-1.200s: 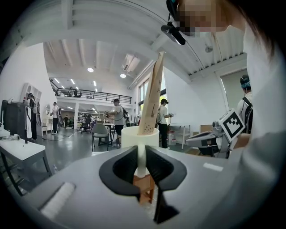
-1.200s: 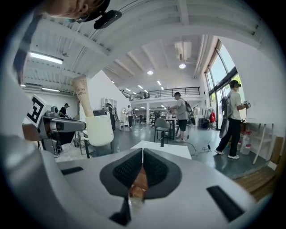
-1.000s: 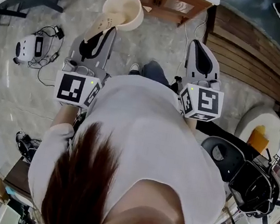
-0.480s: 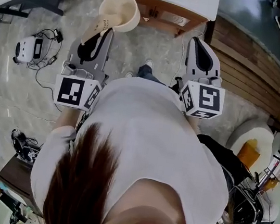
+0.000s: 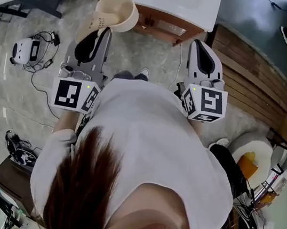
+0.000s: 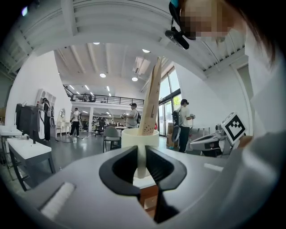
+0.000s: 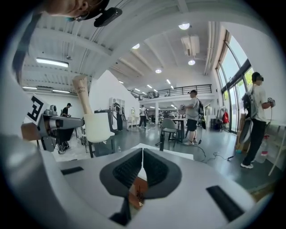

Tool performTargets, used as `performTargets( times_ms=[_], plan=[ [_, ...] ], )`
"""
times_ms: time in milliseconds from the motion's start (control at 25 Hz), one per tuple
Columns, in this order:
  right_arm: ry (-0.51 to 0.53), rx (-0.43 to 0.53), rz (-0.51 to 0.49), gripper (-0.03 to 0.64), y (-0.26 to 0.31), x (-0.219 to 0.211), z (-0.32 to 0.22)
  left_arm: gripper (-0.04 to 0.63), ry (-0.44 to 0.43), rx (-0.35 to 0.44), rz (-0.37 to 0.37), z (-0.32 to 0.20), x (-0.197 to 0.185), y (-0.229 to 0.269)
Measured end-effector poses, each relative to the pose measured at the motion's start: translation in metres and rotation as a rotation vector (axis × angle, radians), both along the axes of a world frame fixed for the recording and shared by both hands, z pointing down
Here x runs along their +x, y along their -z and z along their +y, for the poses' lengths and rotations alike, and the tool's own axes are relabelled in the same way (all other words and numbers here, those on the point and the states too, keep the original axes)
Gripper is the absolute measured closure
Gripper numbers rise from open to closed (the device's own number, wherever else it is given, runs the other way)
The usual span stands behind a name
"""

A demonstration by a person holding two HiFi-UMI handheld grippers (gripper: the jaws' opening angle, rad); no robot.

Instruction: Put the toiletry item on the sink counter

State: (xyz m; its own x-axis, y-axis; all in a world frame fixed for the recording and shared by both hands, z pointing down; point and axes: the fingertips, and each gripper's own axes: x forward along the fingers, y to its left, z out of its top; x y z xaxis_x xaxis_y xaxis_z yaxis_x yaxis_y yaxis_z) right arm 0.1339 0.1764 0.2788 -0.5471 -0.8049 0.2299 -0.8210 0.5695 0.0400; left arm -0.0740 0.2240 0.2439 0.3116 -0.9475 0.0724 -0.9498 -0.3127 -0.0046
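Note:
A cream cup (image 5: 118, 11) with a beige toiletry tube (image 5: 92, 24) standing in it is held out in front of me. My left gripper (image 5: 104, 30) is shut on the cup's white side piece, and in the left gripper view the cup (image 6: 140, 137) and the tube (image 6: 151, 99) rise just beyond the jaws. The white sink counter (image 5: 183, 1) with its drain lies ahead, on a wooden cabinet (image 5: 168, 24). My right gripper (image 5: 202, 45) is level beside the left one, jaws shut with nothing between them. The right gripper view shows the cup (image 7: 99, 127) at its left.
Wooden decking (image 5: 253, 69) borders the counter's right side. A small white device with cables (image 5: 24, 50) lies on the marble floor at the left. My shoe (image 5: 143, 73) shows between the grippers. Several people, chairs and tables stand farther off in the hall.
Both grippers have moved forward with me toward the sink counter, which now shows more fully at the top of the head view. The cup stays in the left gripper.

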Motion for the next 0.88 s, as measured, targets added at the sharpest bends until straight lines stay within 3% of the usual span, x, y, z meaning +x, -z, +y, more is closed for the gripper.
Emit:
performTargets(
  times_ms=[560,880],
  plan=[
    [-0.071,-0.045,-0.003,0.606,-0.013,0.028,-0.016,0.541,-0.046,-0.004,-0.020,-0.039,0.013,0.003],
    [-0.087,-0.053,0.009,0.606,-0.014,0.013,-0.053,0.541,-0.057,-0.020,-0.010,-0.080,-0.005,-0.002]
  ],
)
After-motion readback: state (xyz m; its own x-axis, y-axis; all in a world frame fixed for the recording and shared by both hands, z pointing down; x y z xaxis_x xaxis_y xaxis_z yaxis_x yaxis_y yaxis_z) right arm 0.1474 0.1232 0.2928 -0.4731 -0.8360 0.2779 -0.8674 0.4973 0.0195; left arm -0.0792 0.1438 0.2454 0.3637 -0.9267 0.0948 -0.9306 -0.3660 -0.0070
